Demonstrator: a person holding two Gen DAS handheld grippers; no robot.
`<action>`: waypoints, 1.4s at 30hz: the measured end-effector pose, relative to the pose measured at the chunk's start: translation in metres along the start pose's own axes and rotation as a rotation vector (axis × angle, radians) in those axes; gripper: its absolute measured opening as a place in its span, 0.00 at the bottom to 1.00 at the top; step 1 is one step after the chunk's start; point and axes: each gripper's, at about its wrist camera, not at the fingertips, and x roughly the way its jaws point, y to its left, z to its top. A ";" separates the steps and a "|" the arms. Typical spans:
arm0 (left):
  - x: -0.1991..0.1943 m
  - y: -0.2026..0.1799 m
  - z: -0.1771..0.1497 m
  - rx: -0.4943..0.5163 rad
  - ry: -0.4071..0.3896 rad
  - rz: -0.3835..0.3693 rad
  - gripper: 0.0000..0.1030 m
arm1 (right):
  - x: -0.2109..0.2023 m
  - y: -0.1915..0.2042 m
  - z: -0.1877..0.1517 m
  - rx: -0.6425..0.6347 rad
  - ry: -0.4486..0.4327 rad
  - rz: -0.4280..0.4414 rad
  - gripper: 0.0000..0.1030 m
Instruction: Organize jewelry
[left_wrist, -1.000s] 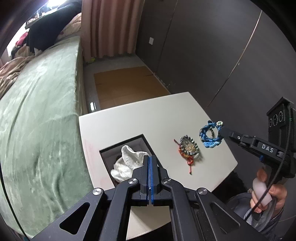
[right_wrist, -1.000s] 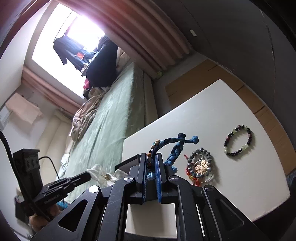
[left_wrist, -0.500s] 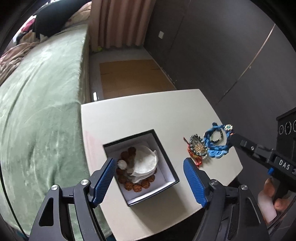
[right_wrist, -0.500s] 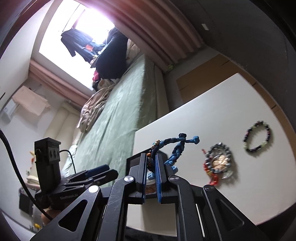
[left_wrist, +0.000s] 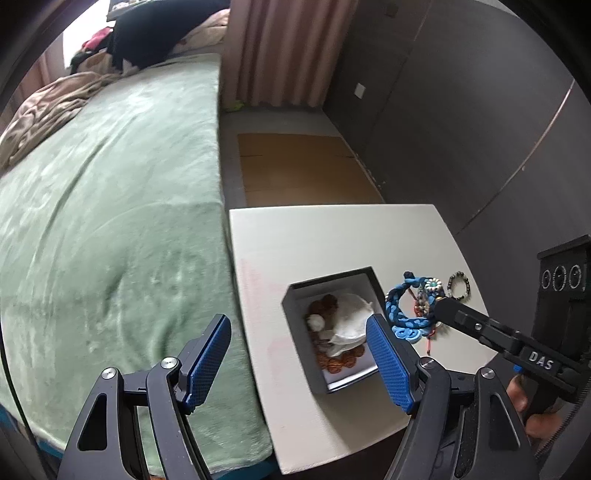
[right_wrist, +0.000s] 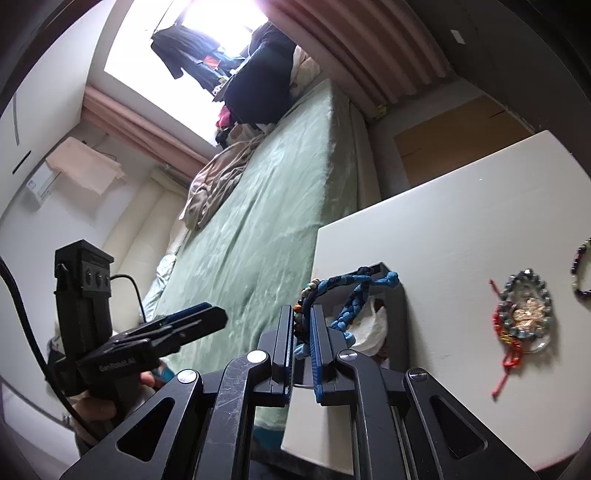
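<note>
A black box (left_wrist: 295, 299) with a white lining stands on the white table (left_wrist: 314, 236). It holds a white pouch (left_wrist: 351, 314) and brown beads (left_wrist: 338, 362). My left gripper (left_wrist: 299, 354) is open and empty, above the box's near left side. My right gripper (right_wrist: 303, 325) is shut on a blue braided bracelet (right_wrist: 347, 306) and holds it just right of the box's rim; the bracelet also shows in the left wrist view (left_wrist: 400, 314). A grey bead pendant with red cord (right_wrist: 524, 317) and a dark bead bracelet (left_wrist: 460, 285) lie on the table.
A bed with a green cover (left_wrist: 110, 221) runs along the table's left edge. Dark wall panels (left_wrist: 461, 110) stand behind and to the right. A cardboard sheet (left_wrist: 306, 166) lies on the floor beyond the table.
My left gripper opened, let go of the white pouch into the box and pulled back. My right gripper carried the blue bracelet left, from above the pendant to the box's edge.
</note>
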 end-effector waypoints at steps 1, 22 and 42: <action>-0.001 0.002 -0.001 0.002 -0.003 0.005 0.74 | 0.004 0.002 0.000 -0.007 0.001 -0.004 0.10; -0.004 -0.036 -0.003 0.086 -0.026 0.001 0.74 | -0.049 -0.037 0.011 0.107 -0.040 -0.100 0.79; 0.031 -0.128 0.000 0.208 0.024 -0.090 0.74 | -0.139 -0.091 0.008 0.158 -0.143 -0.185 0.90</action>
